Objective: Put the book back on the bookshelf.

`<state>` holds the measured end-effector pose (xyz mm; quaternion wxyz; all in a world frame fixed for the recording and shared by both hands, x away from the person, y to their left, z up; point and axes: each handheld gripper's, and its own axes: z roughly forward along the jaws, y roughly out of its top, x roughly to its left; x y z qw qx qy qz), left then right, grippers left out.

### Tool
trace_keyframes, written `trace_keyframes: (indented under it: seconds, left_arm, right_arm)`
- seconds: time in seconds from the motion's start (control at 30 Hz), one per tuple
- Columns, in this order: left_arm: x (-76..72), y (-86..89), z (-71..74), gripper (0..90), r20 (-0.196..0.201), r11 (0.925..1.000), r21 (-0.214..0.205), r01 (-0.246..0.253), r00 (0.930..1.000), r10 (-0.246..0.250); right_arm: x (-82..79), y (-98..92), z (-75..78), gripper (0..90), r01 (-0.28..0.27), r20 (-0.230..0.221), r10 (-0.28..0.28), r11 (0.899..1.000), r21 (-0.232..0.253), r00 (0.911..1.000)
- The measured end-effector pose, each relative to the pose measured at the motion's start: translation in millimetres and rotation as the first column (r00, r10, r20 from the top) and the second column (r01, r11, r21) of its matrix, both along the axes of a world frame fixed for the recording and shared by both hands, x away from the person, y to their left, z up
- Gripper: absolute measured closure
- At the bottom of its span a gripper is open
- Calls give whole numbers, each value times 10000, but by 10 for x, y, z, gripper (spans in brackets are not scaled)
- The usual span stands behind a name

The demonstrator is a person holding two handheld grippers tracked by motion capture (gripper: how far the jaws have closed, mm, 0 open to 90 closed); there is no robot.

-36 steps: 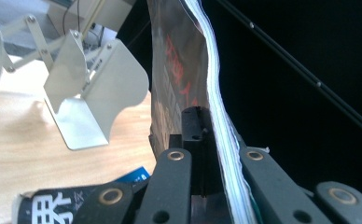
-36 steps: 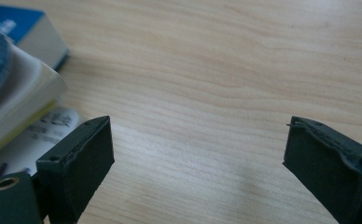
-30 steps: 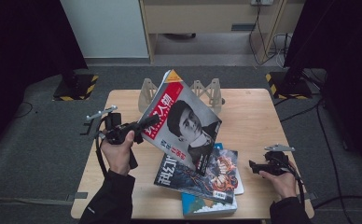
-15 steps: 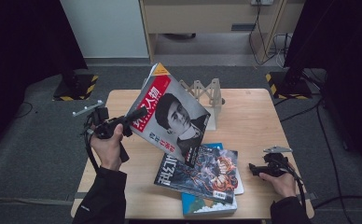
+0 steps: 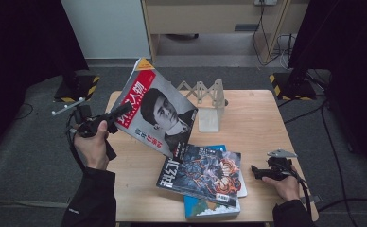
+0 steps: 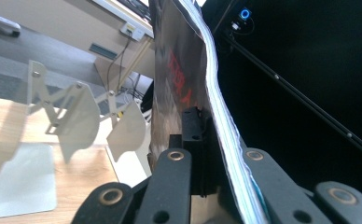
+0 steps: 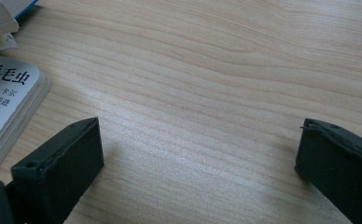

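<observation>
Thin glossy red-and-grey portrait magazine (image 5: pixel 159 115) pinched at left edge by left gripper (image 5: pixel 117 113), jaws clamped; light, floppy, slippery, sagging expected. Right gripper (image 5: pixel 256 170) jaws spread wide, nothing held, over wooden table (image 5: pixel 257 123).

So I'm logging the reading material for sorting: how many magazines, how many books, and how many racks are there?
Magazines: 2, the red-titled magazine clamped in the left hand-held gripper, and the illustrated magazine on the pile.
Books: 2, white book, blue book.
Racks: 1, folding rack.
Total: 5
</observation>
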<state>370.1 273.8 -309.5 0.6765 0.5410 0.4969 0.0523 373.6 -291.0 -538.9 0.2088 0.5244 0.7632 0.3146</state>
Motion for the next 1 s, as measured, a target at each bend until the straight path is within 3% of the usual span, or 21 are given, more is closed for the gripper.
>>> trace_keyframes:
  seconds: [0.53,1.0]
  left_arm:
    - [-5,420,94,861,1,9934,266,-1111,9938,1112]
    - [158,554,100,861,-118,9740,1018,-2022,9788,2045]
  right_arm:
    - [1,2,-3,5,24,42,-24,10000,-5,10000]
    - [0,7,-4,4,63,32,-63,10000,14,10000]
